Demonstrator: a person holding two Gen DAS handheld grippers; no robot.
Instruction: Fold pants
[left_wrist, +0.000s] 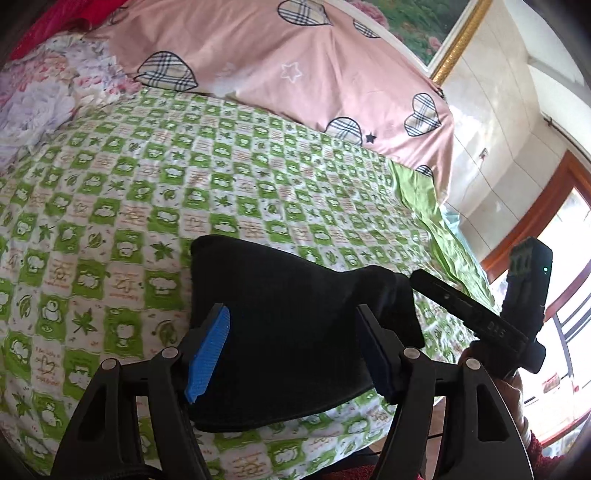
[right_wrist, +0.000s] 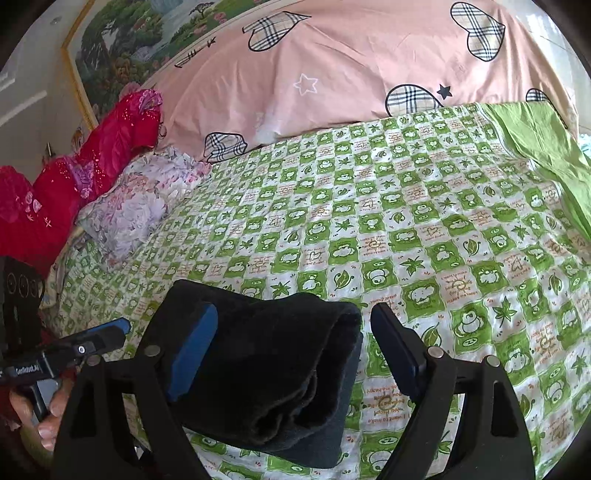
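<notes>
Left wrist view shows the folded black fleece pants (left_wrist: 291, 332) lying on the green-and-white checked bedspread (left_wrist: 184, 192) in the lower middle of the frame, directly ahead of the left tongs (left_wrist: 291, 354), whose blue-padded fingers (left_wrist: 208, 354) stand apart on either side of the bundle, released and pressing on nothing. Right wrist view gives the same bundle (right_wrist: 273, 365) in the lower middle, stacked in several layers with a rolled fold at its right end; the right tongs (right_wrist: 295, 350) are likewise spread wide, the left pad over the cloth's near-left part and the right pad clear of it over bare bedspread (right_wrist: 443, 221). The bundle's long axis seems to run left to right across both frames, so each tongs faces it broadside, and both look about equally near, the left tongs appearing at the lower left of the right wrist view and the right tongs (left_wrist: 517, 306) at the right edge of the left wrist view. The fold looks finished or nearly so; any last tidy would mean closing on an edge just ahead. Nothing stands between tongs and pants. A pink duvet with plaid hearts (left_wrist: 295, 74) fills the top, a pale floral pillow (right_wrist: 136, 199) and red sequinned fabric (right_wrist: 92, 155) sit at left, well apart.
</notes>
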